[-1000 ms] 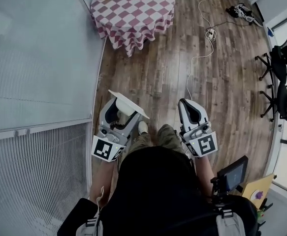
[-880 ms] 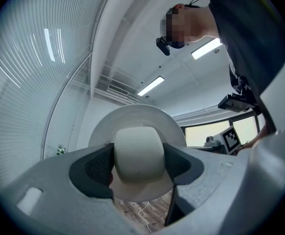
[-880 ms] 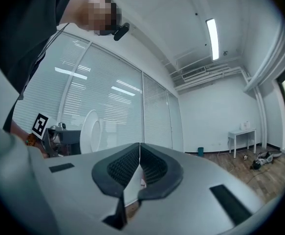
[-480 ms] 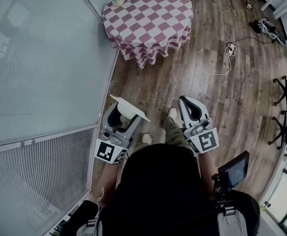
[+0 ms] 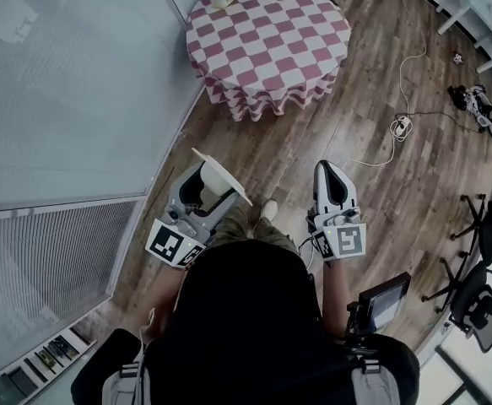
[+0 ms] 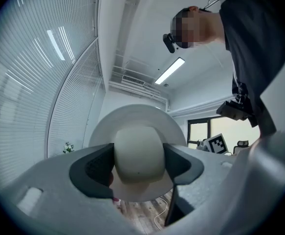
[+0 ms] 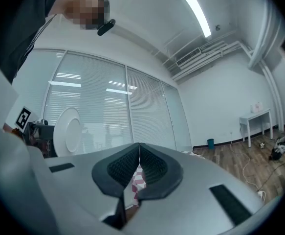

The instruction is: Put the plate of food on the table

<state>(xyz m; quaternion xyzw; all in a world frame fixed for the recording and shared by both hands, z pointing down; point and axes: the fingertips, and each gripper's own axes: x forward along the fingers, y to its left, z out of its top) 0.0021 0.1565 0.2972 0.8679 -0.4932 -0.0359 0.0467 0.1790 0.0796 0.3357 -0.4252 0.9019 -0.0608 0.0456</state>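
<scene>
Your left gripper (image 5: pixel 200 189) is clamped on the plate (image 5: pixel 222 176), which tilts across its jaws. Your right gripper (image 5: pixel 331 182) is pinched closed on nothing. The checkered table (image 5: pixel 267 40) stands well ahead.

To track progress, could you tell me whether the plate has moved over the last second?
Yes. The plate, held in the left gripper, is now closer to the checkered table, with less floor between them.
</scene>
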